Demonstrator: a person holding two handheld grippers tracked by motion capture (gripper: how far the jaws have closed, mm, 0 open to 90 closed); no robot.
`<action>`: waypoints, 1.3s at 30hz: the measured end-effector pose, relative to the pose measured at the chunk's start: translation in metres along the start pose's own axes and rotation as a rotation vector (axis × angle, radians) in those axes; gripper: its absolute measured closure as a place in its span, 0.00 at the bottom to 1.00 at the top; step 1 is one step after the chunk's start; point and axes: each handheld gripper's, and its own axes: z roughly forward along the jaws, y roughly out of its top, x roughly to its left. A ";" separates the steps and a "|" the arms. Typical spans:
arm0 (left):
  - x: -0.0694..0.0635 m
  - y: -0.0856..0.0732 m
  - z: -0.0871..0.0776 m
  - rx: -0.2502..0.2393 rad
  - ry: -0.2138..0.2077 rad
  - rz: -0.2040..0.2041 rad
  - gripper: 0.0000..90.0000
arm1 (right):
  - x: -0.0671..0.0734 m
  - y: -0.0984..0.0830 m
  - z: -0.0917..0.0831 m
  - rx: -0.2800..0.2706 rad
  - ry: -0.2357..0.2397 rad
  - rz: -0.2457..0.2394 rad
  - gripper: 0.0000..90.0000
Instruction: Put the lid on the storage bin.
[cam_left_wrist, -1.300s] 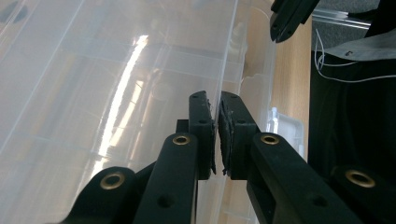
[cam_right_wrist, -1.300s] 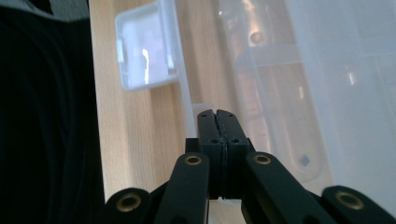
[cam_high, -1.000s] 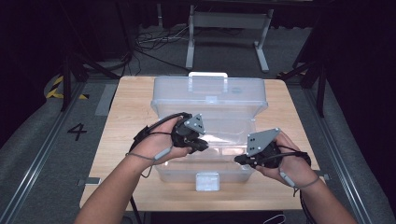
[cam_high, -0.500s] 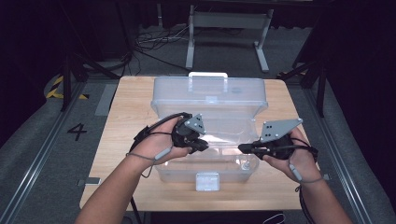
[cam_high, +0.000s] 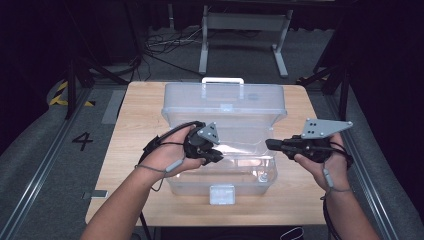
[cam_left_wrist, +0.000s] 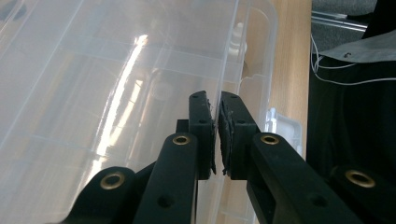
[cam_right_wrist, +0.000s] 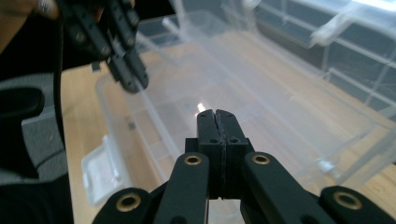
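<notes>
box (cam_high: 225, 107) open on desk (cam_high: 135, 125), lid up at far side | left gripper (cam_left_wrist: 217, 133) clamped on near wall of box | right gripper (cam_high: 270, 145) closed, empty, at right rim | I keep left pinch firm, steady box, avoid twisting thin wall

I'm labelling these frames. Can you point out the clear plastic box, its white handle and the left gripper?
clear plastic box (cam_high: 250, 107): high view, on the raised lid.
white handle (cam_high: 222, 80): high view, top bar of the handle.
left gripper (cam_left_wrist: 216, 135): left gripper view, between its fingertips, clamped on the box's wall.
</notes>
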 end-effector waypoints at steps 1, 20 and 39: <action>0.000 -0.001 0.000 -0.004 0.003 -0.005 0.93 | -0.002 0.000 -0.001 -0.016 -0.009 0.009 1.00; -0.008 -0.005 0.004 0.003 0.005 -0.006 0.93 | -0.028 -0.014 -0.009 -0.142 -0.079 0.155 1.00; -0.008 -0.012 -0.006 -0.077 -0.042 -0.075 0.82 | -0.029 -0.014 -0.011 -0.126 -0.079 0.159 1.00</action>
